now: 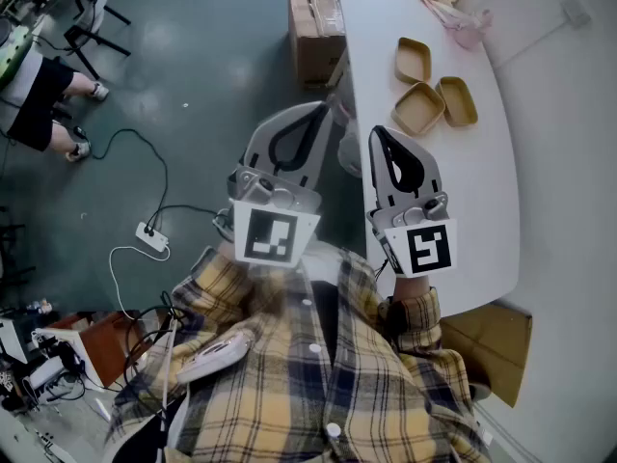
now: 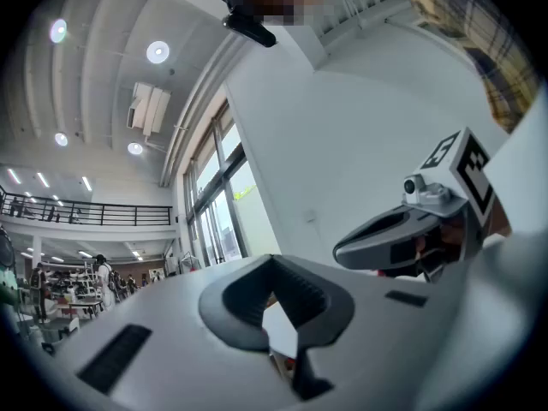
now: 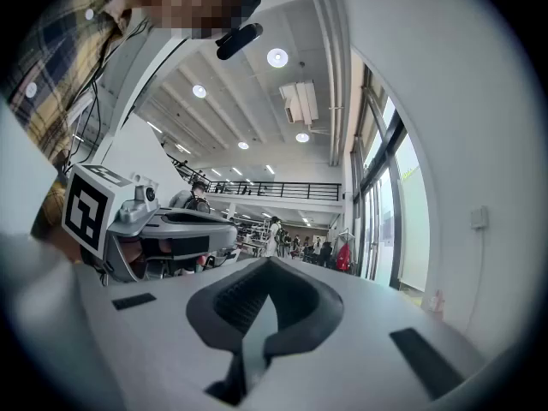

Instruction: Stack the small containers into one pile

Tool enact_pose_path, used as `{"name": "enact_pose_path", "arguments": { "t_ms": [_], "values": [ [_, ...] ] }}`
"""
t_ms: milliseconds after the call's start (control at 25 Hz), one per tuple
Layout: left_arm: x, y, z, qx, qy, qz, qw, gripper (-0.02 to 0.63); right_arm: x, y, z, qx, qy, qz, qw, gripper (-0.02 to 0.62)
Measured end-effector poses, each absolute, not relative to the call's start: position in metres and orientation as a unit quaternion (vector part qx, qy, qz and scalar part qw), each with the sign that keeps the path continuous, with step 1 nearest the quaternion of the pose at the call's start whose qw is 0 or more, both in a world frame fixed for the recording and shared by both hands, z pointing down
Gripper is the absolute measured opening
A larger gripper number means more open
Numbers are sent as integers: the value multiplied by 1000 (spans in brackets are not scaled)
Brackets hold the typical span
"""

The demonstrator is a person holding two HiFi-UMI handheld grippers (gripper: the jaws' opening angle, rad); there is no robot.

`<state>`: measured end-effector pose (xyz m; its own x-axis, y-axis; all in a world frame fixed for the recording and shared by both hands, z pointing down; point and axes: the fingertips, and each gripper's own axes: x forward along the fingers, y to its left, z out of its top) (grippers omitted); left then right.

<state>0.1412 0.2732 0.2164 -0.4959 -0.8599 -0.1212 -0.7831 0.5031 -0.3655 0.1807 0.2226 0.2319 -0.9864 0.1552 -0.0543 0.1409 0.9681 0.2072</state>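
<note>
Three small tan containers lie apart on the far part of the white table (image 1: 482,210): one at the back (image 1: 414,59), one nearer me (image 1: 418,108) and one to its right (image 1: 457,101). My left gripper (image 1: 322,110) is held level over the floor just left of the table's edge, jaws shut and empty. My right gripper (image 1: 377,133) hovers over the table's near part, short of the containers, also shut with nothing in it. In the left gripper view the shut jaws (image 2: 274,261) face a white wall, with the right gripper (image 2: 402,229) alongside. The right gripper view shows its shut jaws (image 3: 268,264) and the left gripper (image 3: 167,229).
A cardboard box (image 1: 313,17) stands on the floor at the table's far left corner. A pink item (image 1: 468,22) lies at the table's far end. A power strip (image 1: 152,236) with cables lies on the floor to the left. A seated person's legs (image 1: 58,104) show far left.
</note>
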Motion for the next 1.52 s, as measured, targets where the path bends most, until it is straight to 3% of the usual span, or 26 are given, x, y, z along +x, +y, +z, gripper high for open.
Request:
{"name": "enact_pose_path", "arguments": {
  "t_ms": [1040,1520],
  "values": [
    [140,267,234,-465,865,-138,127,18,180,214,245,96,991,87,41,15],
    [38,249,240,-504,844,-124,134,18,82,209,249,66,993,93,36,15]
  ]
}}
